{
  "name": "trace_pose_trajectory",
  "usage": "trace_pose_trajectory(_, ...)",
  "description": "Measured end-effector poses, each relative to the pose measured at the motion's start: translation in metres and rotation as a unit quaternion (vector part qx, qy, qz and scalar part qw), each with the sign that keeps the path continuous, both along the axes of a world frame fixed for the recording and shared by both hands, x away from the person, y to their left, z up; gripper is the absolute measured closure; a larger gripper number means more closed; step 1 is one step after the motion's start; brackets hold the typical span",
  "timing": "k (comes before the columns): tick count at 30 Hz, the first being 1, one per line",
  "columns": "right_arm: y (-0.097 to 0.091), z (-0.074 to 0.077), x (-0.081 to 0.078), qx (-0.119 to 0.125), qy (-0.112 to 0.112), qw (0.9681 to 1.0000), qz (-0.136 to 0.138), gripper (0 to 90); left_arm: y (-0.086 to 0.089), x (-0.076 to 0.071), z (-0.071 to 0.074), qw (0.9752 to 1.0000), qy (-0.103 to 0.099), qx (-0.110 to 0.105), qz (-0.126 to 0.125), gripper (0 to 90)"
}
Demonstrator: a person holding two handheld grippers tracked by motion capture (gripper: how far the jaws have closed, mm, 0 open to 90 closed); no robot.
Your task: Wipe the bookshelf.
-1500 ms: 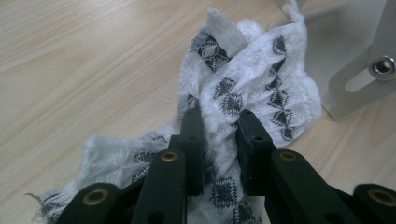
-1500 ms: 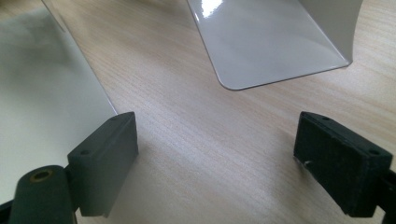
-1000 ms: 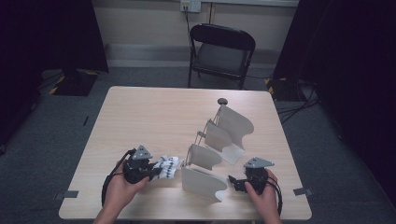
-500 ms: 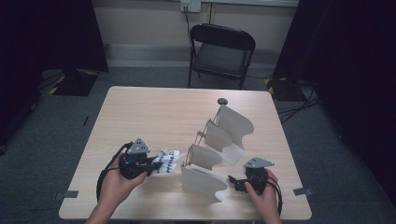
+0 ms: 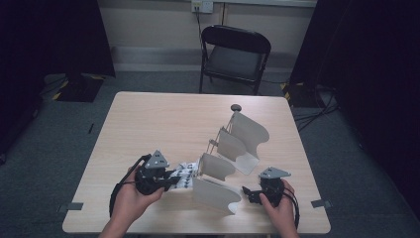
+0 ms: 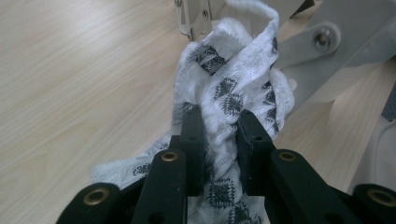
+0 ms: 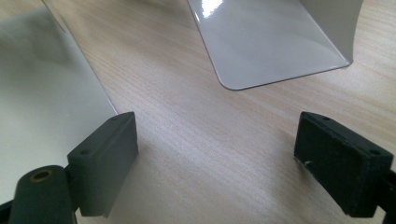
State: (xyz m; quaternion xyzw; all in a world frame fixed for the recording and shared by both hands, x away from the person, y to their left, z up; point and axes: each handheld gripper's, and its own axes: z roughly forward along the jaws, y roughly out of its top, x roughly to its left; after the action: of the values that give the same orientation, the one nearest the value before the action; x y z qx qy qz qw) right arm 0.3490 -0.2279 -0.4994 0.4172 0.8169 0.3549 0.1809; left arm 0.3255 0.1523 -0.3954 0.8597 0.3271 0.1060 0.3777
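A white cloth with black patterns (image 6: 233, 88) is pinched between the jaws of my left gripper (image 6: 219, 126), which is shut on it. In the high view the cloth (image 5: 185, 173) lies on the table just left of a pale rack of curved dividers (image 5: 233, 148), with my left gripper (image 5: 173, 179) at its left end. My right gripper (image 5: 247, 194) rests near the table's front right, open, with bare table between its jaws (image 7: 215, 140). One divider's lower edge (image 7: 271, 51) lies ahead of it and another panel (image 7: 42, 93) stands to its left.
The wooden table (image 5: 158, 124) is bare across its left and back. A small dark knob (image 5: 236, 107) sits behind the rack. A black folding chair (image 5: 235, 52) stands beyond the far edge. Tape marks (image 5: 70, 207) lie on the floor by the front corners.
My left gripper has shifted slightly right toward the rack, keeping the cloth in its jaws. The right gripper has stayed put.
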Motion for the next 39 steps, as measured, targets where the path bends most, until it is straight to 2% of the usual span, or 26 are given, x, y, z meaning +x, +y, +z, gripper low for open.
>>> trace_pose_trajectory(7,0.000,0.000,0.000,0.000,0.000,1.0000,0.000,12.8,-0.002,-0.002,-0.019,1.0000,0.009,0.002,-0.001,75.0)
trace_pose_trajectory(12,0.000,0.000,0.000,0.000,0.000,1.0000,0.000,12.8,-0.008,-0.003,-0.038,0.9996,0.027,0.007,-0.001,74.8)
trace_pose_trajectory(15,0.000,0.000,0.000,0.000,0.000,1.0000,0.000,12.9,-0.009,-0.004,-0.044,0.9996,0.028,0.008,-0.001,74.8)
trace_pose_trajectory(18,0.000,0.000,0.000,0.000,0.000,1.0000,0.000,12.8,-0.011,-0.005,-0.053,0.9991,0.038,0.018,-0.005,74.8)
trace_pose_trajectory(21,0.000,0.000,0.000,0.000,0.000,1.0000,0.000,12.9,-0.012,-0.005,-0.057,0.9989,0.040,0.022,-0.006,74.8)
trace_pose_trajectory(26,0.000,0.000,0.000,0.000,0.000,1.0000,0.000,12.9,-0.014,-0.007,-0.071,0.9984,0.046,0.030,-0.006,74.8)
trace_pose_trajectory(33,0.000,0.000,0.000,0.000,0.000,1.0000,0.000,12.9,-0.016,-0.008,-0.076,0.9982,0.050,0.033,-0.007,74.7)
trace_pose_trajectory(39,0.000,0.000,0.000,0.000,0.000,1.0000,0.000,12.8,-0.009,-0.005,-0.070,0.9983,0.054,0.021,0.003,74.7)
